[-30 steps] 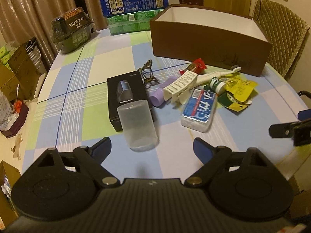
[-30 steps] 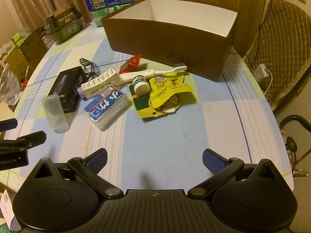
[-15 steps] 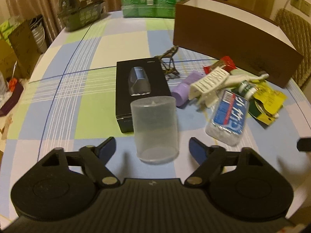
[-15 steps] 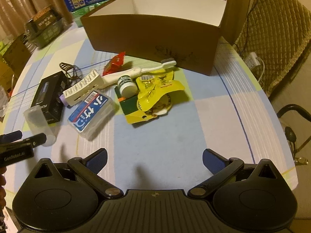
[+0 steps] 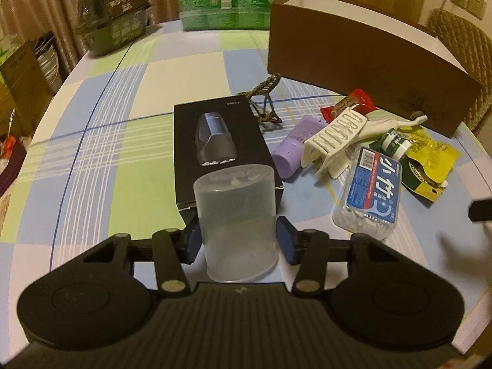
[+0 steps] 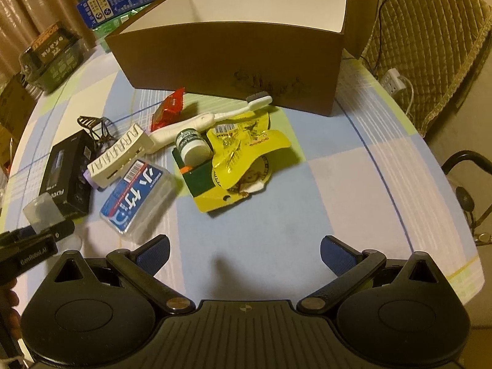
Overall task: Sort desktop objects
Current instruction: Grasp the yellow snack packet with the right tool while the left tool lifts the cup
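Note:
A translucent plastic cup (image 5: pixel 236 218) lies on the checked tablecloth against a black product box (image 5: pixel 215 135). My left gripper (image 5: pixel 238 240) straddles the cup; its jaws are closing and both blue pads touch the cup's sides. The right wrist view shows the same cup (image 6: pixel 41 212) at the far left, beside the left gripper (image 6: pixel 46 233). My right gripper (image 6: pixel 244 253) hangs open over bare cloth, nothing between its fingers. Ahead of it lie a cotton-swab box (image 6: pixel 138 193), a white hair clip (image 6: pixel 118 155), a toothbrush (image 6: pixel 209 118), a small jar (image 6: pixel 192 147) and yellow packets (image 6: pixel 246 144).
An open brown cardboard box (image 6: pixel 230 58) stands behind the pile. A purple tube (image 5: pixel 292 147), a dark wire clip (image 5: pixel 264 104) and a red packet (image 6: pixel 167 110) lie nearby. Stacked cartons (image 5: pixel 227 0) and a dark pack (image 5: pixel 117 15) line the far edge. A padded chair (image 6: pixel 430 30) stands on the right.
My left gripper came forward and down onto the cup, and its jaws narrowed from wide open to touching the cup's sides. The right gripper edged closer to the pile.

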`<state>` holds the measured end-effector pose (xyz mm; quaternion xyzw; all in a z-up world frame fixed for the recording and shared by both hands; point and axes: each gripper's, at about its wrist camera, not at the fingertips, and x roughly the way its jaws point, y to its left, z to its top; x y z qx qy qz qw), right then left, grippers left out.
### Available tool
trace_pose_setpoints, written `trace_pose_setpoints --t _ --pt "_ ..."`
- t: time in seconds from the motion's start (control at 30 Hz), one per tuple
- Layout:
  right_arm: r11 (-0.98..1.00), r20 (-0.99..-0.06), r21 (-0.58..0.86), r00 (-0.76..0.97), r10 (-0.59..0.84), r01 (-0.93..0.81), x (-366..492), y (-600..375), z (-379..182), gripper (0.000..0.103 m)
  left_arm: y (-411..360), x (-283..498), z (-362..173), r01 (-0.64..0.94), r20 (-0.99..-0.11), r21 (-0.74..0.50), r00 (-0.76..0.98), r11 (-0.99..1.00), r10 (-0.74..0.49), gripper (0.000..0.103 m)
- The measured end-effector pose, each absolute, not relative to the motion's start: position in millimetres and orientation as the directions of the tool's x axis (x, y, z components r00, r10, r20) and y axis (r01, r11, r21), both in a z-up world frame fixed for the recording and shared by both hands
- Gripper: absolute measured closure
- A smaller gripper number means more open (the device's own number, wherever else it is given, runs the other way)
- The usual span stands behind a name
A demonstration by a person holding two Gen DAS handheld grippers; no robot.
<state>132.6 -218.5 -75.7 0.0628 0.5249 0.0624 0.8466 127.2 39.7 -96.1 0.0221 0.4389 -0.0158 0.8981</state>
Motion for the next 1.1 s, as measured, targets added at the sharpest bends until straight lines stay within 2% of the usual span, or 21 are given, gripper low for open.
trace_pose_setpoints --t 0.17,0.3,0.57,0.6,0.63,0.67,0.7,0.77,0.9,1.0,1.1 --pt "0.973 -0.868 0.229 0.45 0.209 -0.009 142.0 -220.3 -77.8 0.002 48.6 117.0 -85.7 0.09 -0.764 0.072 0.645 0.993 -0.003 0.058" --pt "0.939 -0.83 0.342 0.483 0.281 0.043 151.1 -231.0 -79.8 0.002 64.6 106.7 -70.8 0.095 -0.748 0.096 0.664 0.991 0.009 0.058" --pt "0.776 -0.729 0.59 0.562 0.391 0.225 172.4 -260.9 -98.8 0.004 111.0 113.1 -44.1 -0.013 -0.708 0.095 0.702 0.995 0.077 0.058" --pt "0.759 -0.717 0.605 0.578 0.389 0.24 175.2 -262.9 -101.3 0.011 116.8 115.8 -43.1 -0.028 -0.706 0.092 0.703 0.995 0.085 0.058" --pt "0.747 -0.709 0.617 0.586 0.393 0.247 179.1 -265.6 -104.1 0.027 122.8 119.1 -41.9 -0.045 -0.703 0.087 0.705 0.995 0.093 0.058" --pt "0.729 -0.706 0.631 0.585 0.399 0.264 183.2 -267.6 -107.7 0.032 127.8 122.1 -41.2 -0.058 -0.699 0.084 0.708 0.995 0.101 0.058" --pt "0.704 -0.698 0.649 0.593 0.402 0.287 186.3 -270.7 -111.7 0.033 132.0 125.0 -40.6 -0.07 -0.694 0.085 0.711 0.994 0.11 0.058" --pt "0.656 -0.674 0.684 0.623 0.398 0.32 189.7 -276.0 -118.1 0.043 138.1 130.9 -40.3 -0.082 -0.687 0.088 0.716 0.993 0.12 0.058" --pt "0.575 -0.623 0.74 0.677 0.391 0.349 194.7 -282.5 -131.2 0.053 143.7 139.0 -41.6 -0.074 -0.683 0.092 0.721 0.993 0.117 0.058" --pt "0.56 -0.616 0.746 0.694 0.373 0.361 200.2 -282.9 -138.0 0.059 141.8 143.0 -44.8 -0.063 -0.687 0.098 0.718 0.993 0.114 0.058" --pt "0.562 -0.607 0.749 0.703 0.37 0.351 203.0 -282.7 -143.1 0.069 139.5 144.0 -45.2 -0.059 -0.691 0.086 0.716 0.995 0.102 0.059"
